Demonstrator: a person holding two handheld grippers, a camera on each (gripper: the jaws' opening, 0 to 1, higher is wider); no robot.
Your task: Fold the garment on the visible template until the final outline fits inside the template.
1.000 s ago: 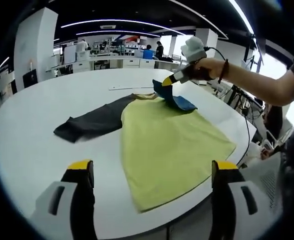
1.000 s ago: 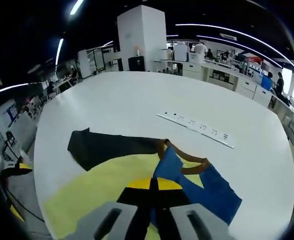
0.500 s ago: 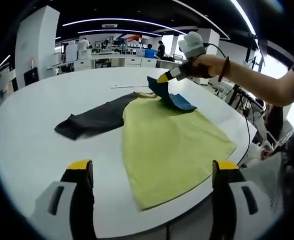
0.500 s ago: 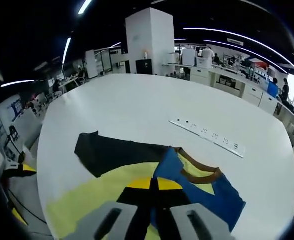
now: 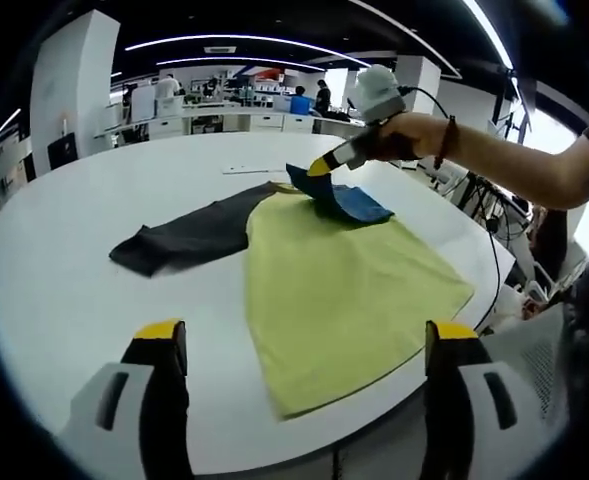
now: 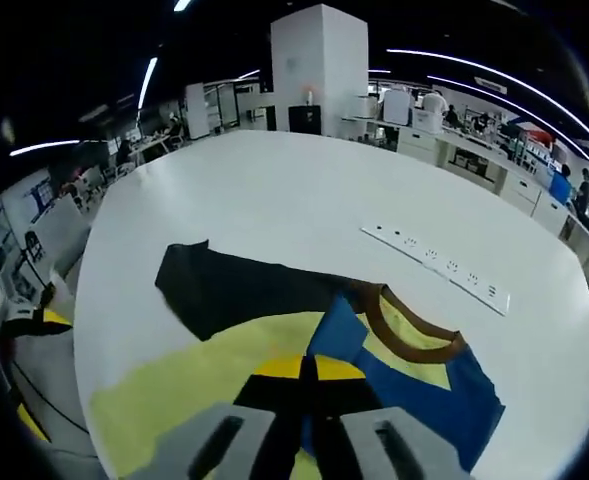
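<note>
Right gripper (image 6: 309, 372) pinching blue sleeve (image 6: 424, 390) — seemingly lifted, left gripper (image 5: 304, 340) agape

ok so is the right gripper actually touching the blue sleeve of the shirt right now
Touching. In the left gripper view, the right gripper pinches the blue sleeve and lifts its edge off the yellow shirt body; the right gripper view shows its jaws shut on it.

Matt cloth garment (image 5: 344, 290) on smooth white table (image 5: 64, 270).
</note>
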